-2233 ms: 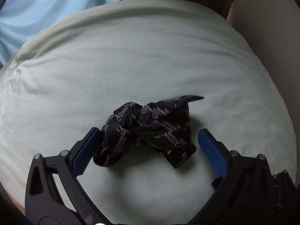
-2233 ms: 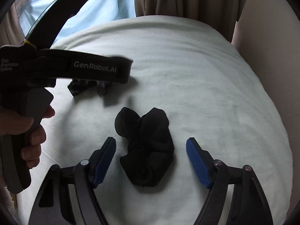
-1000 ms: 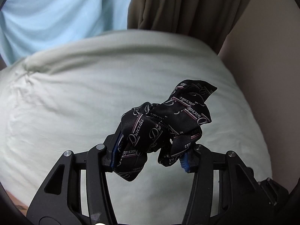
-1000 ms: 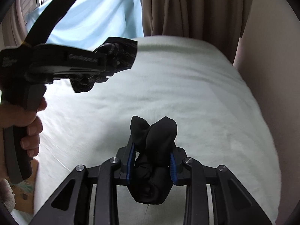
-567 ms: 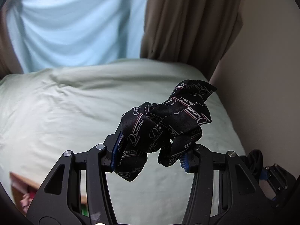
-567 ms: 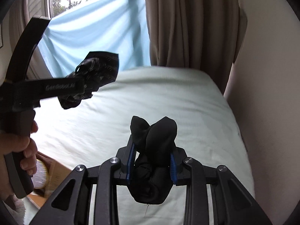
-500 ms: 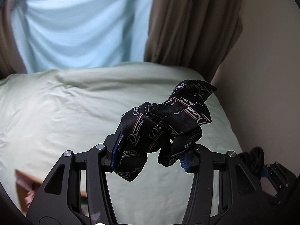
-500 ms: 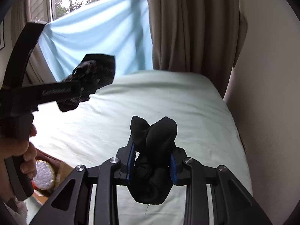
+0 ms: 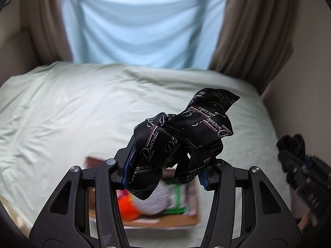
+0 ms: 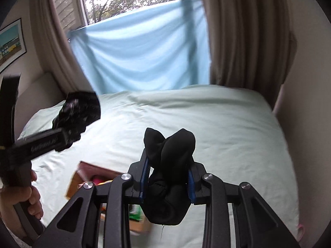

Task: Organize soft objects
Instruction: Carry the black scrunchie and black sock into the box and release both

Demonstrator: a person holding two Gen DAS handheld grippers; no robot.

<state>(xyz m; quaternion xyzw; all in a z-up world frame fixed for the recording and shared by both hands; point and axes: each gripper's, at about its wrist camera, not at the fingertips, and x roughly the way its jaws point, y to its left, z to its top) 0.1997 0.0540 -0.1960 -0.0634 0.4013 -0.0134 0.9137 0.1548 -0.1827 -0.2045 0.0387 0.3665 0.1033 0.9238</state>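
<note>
My left gripper (image 9: 165, 172) is clenched on a crumpled black satin cloth printed with white "Dracula" lettering and thin pink stripes (image 9: 184, 136). Its two blue-padded fingers (image 9: 128, 165) press into the bunched fabric from either side, and one pointed corner of the cloth sticks up and to the right above the grip. The cloth is lifted clear of the bed, held in the air.

My right gripper (image 10: 167, 183) is likewise squeezed tight on a plain black soft fabric bundle (image 10: 168, 165). Two rounded lobes of the bundle rise above the blue pads, and a thicker lump hangs below them. This bundle is also held in the air, above the bed.

In the right wrist view, the left gripper appears at the left edge, carrying the lettered cloth, with the person's hand (image 10: 31, 198) wrapped round its handle. In the left wrist view, the right gripper shows blurred at the right edge.

Below both grippers sits an open brown cardboard box (image 9: 161, 222) on a pale green bed sheet (image 9: 62, 113). Inside the box I see blurred items, one orange (image 9: 126, 206), others green and grey, too smeared to name.

Behind the bed hangs a light blue cloth (image 10: 142, 57) across the window, flanked by brown curtains (image 10: 244, 31). A framed picture (image 10: 10, 43) hangs on the left wall.
</note>
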